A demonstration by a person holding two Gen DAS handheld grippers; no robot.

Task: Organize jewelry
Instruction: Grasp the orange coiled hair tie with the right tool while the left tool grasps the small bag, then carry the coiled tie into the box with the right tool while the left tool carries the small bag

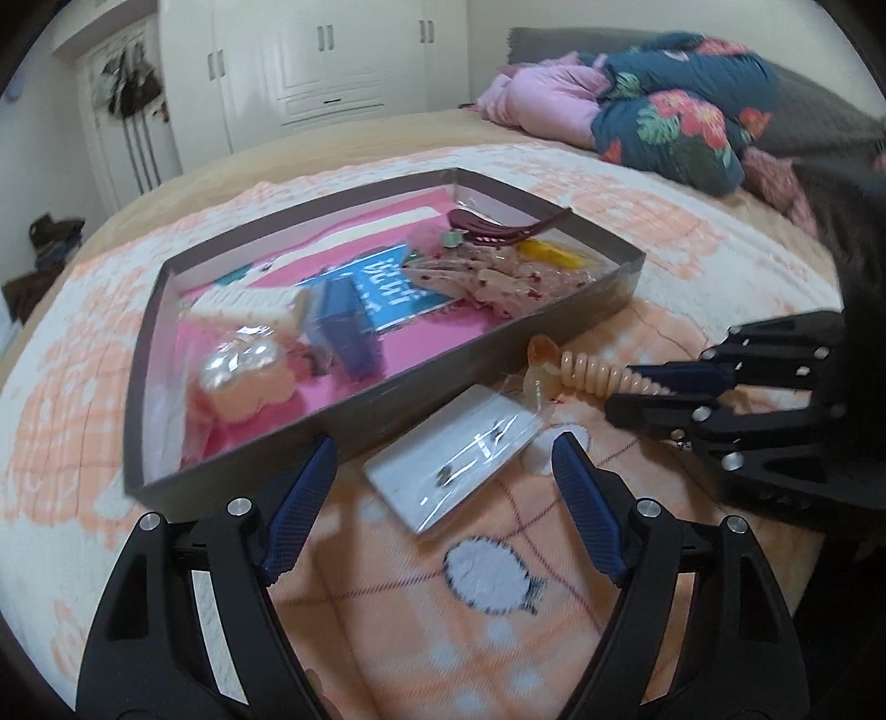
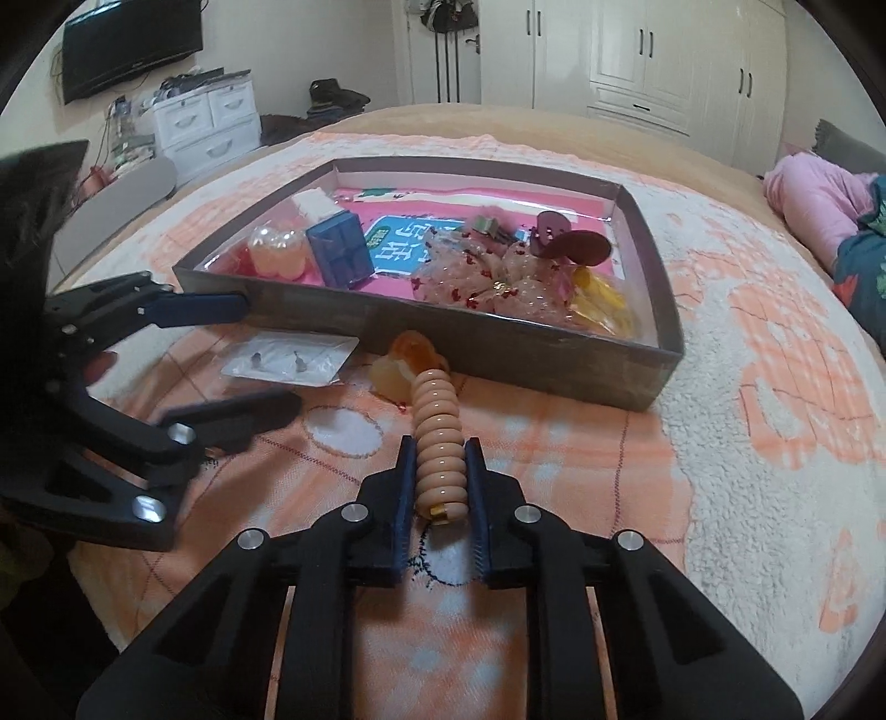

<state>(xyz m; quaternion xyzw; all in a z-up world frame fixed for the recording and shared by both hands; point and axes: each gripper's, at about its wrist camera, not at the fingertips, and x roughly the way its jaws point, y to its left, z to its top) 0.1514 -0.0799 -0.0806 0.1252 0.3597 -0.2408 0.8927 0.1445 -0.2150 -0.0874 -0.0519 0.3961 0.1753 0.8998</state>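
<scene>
A shallow grey box (image 1: pixel 365 421) (image 2: pixel 498 343) lies on the bed with hair clips, a blue case and packets inside. My right gripper (image 2: pixel 440 448) (image 1: pixel 637 387) is shut on a peach spiral hair tie (image 2: pixel 437 432) (image 1: pixel 598 374) that lies in front of the box, next to an amber hair claw (image 2: pixel 401 368) (image 1: pixel 540 368). My left gripper (image 1: pixel 443 457) is open, its fingers either side of a clear packet of earrings (image 1: pixel 465 462) (image 2: pixel 293 360) on the blanket; whether they touch it I cannot tell.
The blanket (image 2: pixel 747 443) is peach and white. A folded floral quilt (image 1: pixel 675 111) and pink bedding lie at the bed's far end. White wardrobes (image 2: pixel 664 66) stand behind. A white drawer unit (image 2: pixel 205 127) and a wall TV (image 2: pixel 127 44) are at the left.
</scene>
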